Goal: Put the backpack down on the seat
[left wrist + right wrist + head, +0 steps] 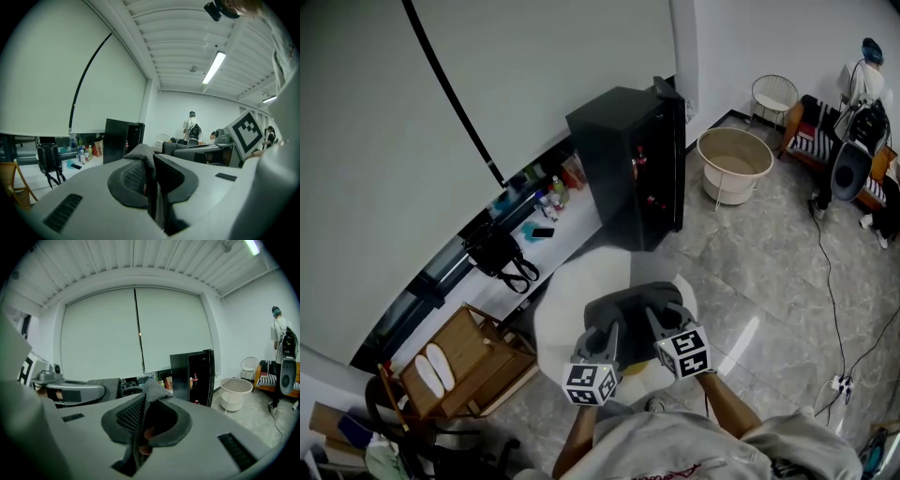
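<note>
A grey backpack [639, 302] hangs between my two grippers, over a white rounded seat [567, 314]; whether it touches the seat I cannot tell. My left gripper [610, 334] is shut on a fold of the backpack's grey fabric [140, 155] at its left side. My right gripper [657, 324] is shut on another fold of the fabric [153, 391] at its right side. In the left gripper view the left gripper [151, 163] has cloth pinched tight between its dark pads. The right gripper view shows the same for the right gripper [142, 414]. Most of the backpack's lower part is hidden behind the grippers.
A black cabinet [633, 164] stands just beyond the seat, with a white tub [733, 164] to its right. A wooden folding stool [469, 361] is at the left. A black bag [499, 253] and bottles [551, 195] sit on the window ledge. Cables [832, 281] cross the floor at right.
</note>
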Demonstrator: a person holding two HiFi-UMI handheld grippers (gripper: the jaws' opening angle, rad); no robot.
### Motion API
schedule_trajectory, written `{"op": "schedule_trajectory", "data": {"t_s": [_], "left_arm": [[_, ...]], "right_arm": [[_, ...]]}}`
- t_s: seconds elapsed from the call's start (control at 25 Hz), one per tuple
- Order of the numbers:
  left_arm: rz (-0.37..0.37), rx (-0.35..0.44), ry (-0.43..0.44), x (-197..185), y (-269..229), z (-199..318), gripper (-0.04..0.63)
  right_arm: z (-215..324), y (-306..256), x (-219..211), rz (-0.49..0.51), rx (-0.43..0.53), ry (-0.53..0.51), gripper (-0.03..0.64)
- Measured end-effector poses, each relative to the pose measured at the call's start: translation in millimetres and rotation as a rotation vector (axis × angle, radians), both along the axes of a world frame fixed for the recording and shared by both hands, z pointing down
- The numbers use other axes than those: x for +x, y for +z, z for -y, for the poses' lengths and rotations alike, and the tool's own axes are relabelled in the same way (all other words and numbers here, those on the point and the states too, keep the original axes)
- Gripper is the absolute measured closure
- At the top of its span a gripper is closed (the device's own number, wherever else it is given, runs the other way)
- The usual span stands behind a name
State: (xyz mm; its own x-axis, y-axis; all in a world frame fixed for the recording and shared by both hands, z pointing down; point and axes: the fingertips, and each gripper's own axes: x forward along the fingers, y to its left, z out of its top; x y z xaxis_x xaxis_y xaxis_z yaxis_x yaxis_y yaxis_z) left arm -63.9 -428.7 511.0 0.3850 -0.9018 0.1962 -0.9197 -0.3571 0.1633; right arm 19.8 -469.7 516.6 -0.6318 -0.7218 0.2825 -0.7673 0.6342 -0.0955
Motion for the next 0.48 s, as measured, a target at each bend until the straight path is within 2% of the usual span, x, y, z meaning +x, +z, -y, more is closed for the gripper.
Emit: {"op": "schedule_trajectory", "data": {"t_s": [0.48], "left_arm": [[-0.003,-0.024,0.004,-0.5,6.4,-5.0,0.54]], "right_arm": [[-5.2,8.3,-1.3,-0.009,-0.023,-0.002,0.563]]}}
